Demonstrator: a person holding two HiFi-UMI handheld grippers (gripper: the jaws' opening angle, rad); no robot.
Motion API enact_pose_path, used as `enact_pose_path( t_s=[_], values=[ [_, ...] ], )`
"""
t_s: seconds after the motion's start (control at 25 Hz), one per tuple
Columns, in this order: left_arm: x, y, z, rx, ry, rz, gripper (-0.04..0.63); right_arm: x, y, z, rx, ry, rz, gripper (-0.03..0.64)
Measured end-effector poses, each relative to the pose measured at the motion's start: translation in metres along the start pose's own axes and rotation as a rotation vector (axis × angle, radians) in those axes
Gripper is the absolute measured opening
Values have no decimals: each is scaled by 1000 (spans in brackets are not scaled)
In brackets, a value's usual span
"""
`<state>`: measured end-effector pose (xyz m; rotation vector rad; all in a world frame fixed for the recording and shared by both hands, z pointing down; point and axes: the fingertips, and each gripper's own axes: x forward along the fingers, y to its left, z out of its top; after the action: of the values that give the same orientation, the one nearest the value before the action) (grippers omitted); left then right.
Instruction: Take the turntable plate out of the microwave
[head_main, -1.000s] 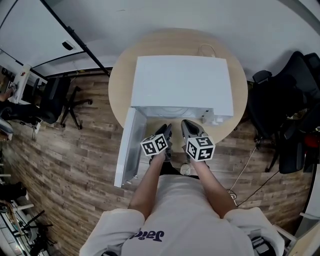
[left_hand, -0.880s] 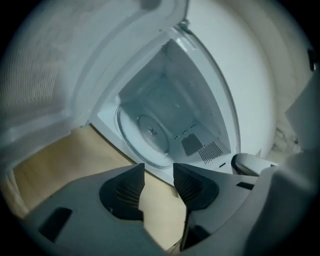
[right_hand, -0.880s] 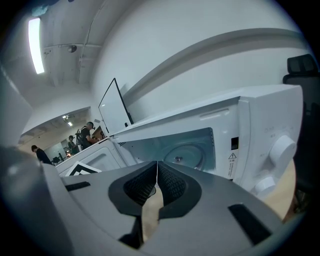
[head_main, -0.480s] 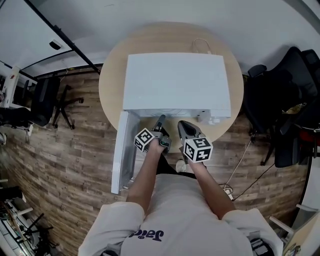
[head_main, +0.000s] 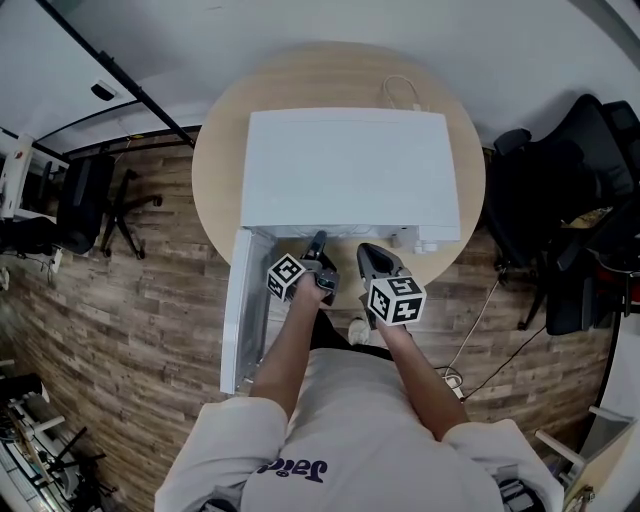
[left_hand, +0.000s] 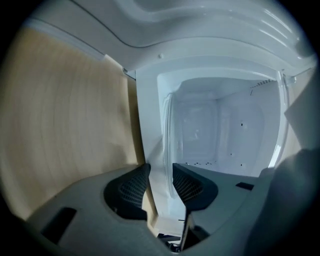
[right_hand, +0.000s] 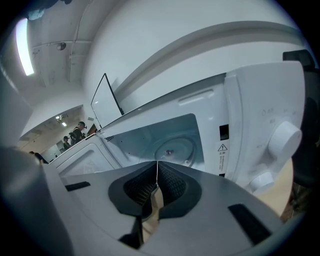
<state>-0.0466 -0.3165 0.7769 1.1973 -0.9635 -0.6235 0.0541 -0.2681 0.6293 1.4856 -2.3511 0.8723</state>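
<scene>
Inside the one white microwave (head_main: 350, 170), whose top hides the cavity from overhead, lies the single turntable plate (left_hand: 168, 130). It is seen edge-on, its glass rim between the jaws of the left gripper (left_hand: 161, 172), which have just been closing and stand apart; whether the pads touch the rim is hard to make out. Just right of it, the right gripper (right_hand: 157, 167) has its jaws together on nothing at the opening, with one door (head_main: 240, 310) swung left and two knobs (right_hand: 285, 137) at the far right.

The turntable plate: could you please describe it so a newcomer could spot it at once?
On the round wooden table stands a white microwave with its door swung open. Inside it lies the turntable plate, the only round, clear glass disc among flat white walls.
</scene>
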Motion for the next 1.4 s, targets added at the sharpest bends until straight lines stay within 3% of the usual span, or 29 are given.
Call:
enact_pose_path(
  t_s=[0.56, 0.84, 1.28, 1.32, 1.4],
  values=[
    [-16, -6, -7, -37, -30, -17, 51, -8, -5, -12, 30, 7, 1, 17],
    [-27, -4, -13, -72, -26, -52, 41, -7, -15, -44, 132, 38, 3, 17],
    [-40, -10, -19, -107, -12, -80, 35, 8, -20, -66, 405, -33, 117, 21],
    [-40, -12, -19, -110, -7, -85, 35, 11, -20, -70, 439, -30, 129, 40],
    [-41, -16, -19, -113, 0, -92, 35, 16, -18, -77, 516, -29, 166, 192]
  ],
)
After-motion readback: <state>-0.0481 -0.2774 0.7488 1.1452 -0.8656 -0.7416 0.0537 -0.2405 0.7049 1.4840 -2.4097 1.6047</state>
